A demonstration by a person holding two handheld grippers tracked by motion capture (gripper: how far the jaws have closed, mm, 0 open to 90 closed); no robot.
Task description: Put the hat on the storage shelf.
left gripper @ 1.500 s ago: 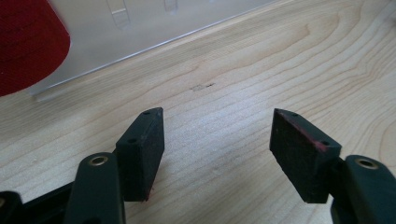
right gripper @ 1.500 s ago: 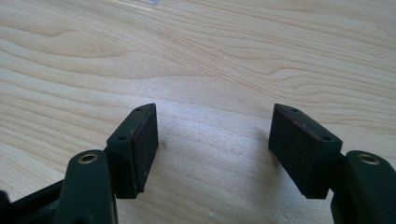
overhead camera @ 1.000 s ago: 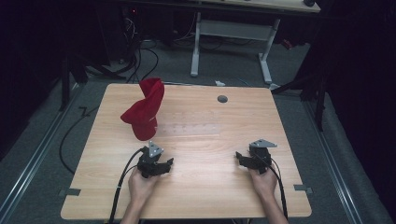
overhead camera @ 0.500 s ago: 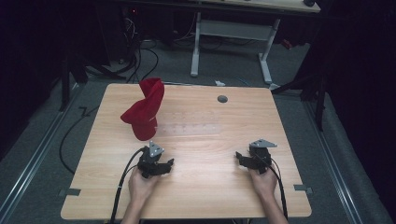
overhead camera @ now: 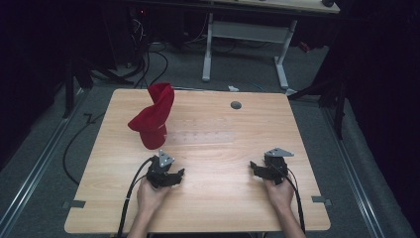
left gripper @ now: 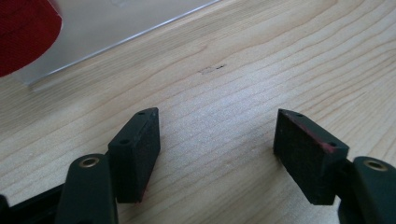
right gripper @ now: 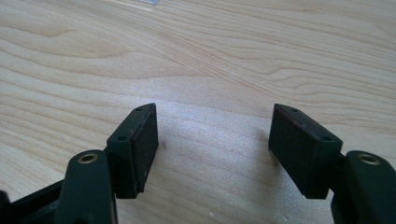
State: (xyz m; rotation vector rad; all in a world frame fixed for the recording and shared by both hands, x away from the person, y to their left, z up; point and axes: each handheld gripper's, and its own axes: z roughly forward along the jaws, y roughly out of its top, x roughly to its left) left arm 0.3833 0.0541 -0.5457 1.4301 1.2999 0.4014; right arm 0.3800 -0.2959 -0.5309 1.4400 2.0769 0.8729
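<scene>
A red cloth [overhead camera: 151, 119] stands twisted upright at the back left of the wooden table [overhead camera: 218, 208], on the left end of a clear plastic sheet [overhead camera: 208, 131]. My left gripper [overhead camera: 174, 174] rests on the table just in front of the cloth, open, with bare wood between its jaws. In the left gripper view [left gripper: 217, 126] the red cloth [left gripper: 21, 32] and the clear sheet [left gripper: 116, 23] lie ahead to the upper left. My right gripper [overhead camera: 255, 167] rests near the front right, open and holding nothing; the right gripper view [right gripper: 212, 121] looks onto plain wood.
A small grey round cap [overhead camera: 236, 105] sits in the tabletop near the back edge. Black cables [overhead camera: 130, 198] trail from the grippers over the front edge. A white desk frame [overhead camera: 245, 44] stands on the floor beyond the table.
</scene>
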